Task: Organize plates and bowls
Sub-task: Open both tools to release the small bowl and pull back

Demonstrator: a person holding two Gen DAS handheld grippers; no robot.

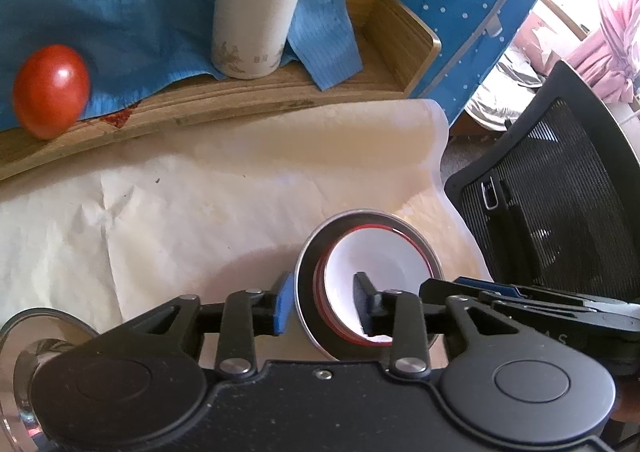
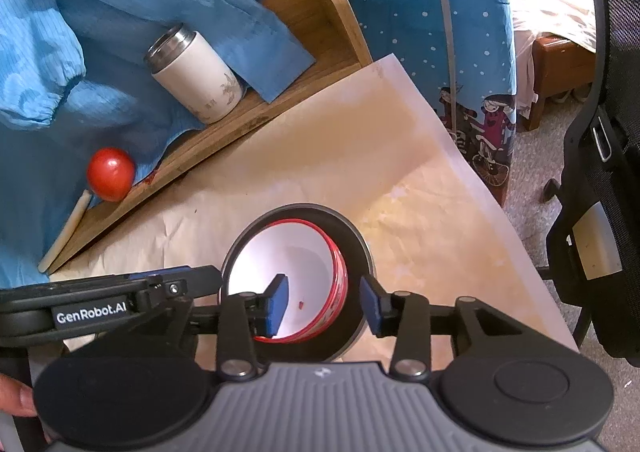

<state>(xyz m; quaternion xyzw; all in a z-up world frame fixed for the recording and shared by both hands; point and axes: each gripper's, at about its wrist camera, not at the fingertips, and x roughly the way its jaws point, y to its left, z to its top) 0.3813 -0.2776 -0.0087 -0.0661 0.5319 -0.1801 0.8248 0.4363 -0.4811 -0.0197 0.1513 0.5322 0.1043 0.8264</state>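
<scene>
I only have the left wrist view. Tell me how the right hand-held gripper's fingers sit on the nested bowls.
Observer: The right hand-held gripper straddles the rims: one finger inside the white bowl, one outside the metal bowl, pads not pressing.
Operator: Report anything inside the white bowl.
Observer: One small red speck on its floor.
Operator: Check beside the tomato.
Observer: A pale stick lies by the tomato at the wooden tray's end.
</scene>
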